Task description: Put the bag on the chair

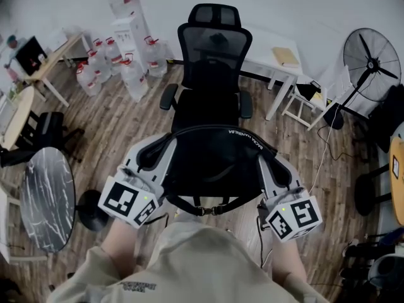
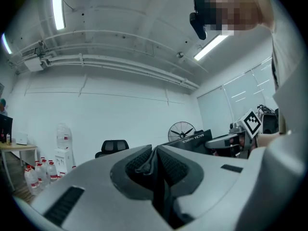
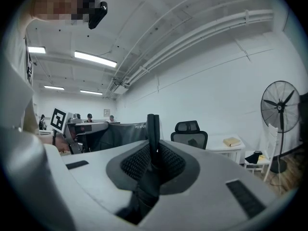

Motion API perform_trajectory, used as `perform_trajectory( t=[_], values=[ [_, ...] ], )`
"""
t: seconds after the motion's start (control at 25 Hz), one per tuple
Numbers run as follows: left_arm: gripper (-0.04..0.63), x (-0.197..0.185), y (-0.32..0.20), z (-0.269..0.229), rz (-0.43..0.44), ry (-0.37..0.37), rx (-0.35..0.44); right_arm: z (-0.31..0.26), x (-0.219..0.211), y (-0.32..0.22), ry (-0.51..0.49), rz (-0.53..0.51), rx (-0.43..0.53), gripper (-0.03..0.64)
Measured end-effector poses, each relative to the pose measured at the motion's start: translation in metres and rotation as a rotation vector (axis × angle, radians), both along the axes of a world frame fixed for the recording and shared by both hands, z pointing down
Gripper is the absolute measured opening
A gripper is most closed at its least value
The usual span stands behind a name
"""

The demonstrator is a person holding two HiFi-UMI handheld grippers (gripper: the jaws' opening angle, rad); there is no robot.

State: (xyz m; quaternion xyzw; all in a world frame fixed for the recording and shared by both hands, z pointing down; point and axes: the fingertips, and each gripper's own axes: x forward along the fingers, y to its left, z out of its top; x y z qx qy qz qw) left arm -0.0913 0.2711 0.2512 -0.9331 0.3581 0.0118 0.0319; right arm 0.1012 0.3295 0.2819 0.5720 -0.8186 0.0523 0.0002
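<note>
step: carry-in | black fabric bag (image 1: 214, 163) hangs in air, near side of black mesh office chair (image 1: 213, 55) | left gripper (image 2: 155, 160) + right gripper (image 3: 153, 158) fingers clamped on its straps | next: push far, lower onto seat

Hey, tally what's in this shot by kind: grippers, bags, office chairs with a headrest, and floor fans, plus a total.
grippers: 2 (left gripper, right gripper)
black bag: 1
office chair with headrest: 1
floor fan: 1
total: 5
</note>
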Motion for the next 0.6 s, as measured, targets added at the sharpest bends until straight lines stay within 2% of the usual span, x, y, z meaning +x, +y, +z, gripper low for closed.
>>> perform_trajectory(
  t=[0.32, 0.6],
  values=[
    [0.046, 0.0, -0.051, 0.016, 0.001, -0.001, -0.029, 0.014, 0.002, -0.056, -0.016, 0.013, -0.017, 0.06],
    [0.046, -0.003, -0.129, 0.028, 0.017, -0.003, -0.056, 0.028, -0.002, -0.132, -0.024, 0.027, -0.054, 0.06]
  ],
)
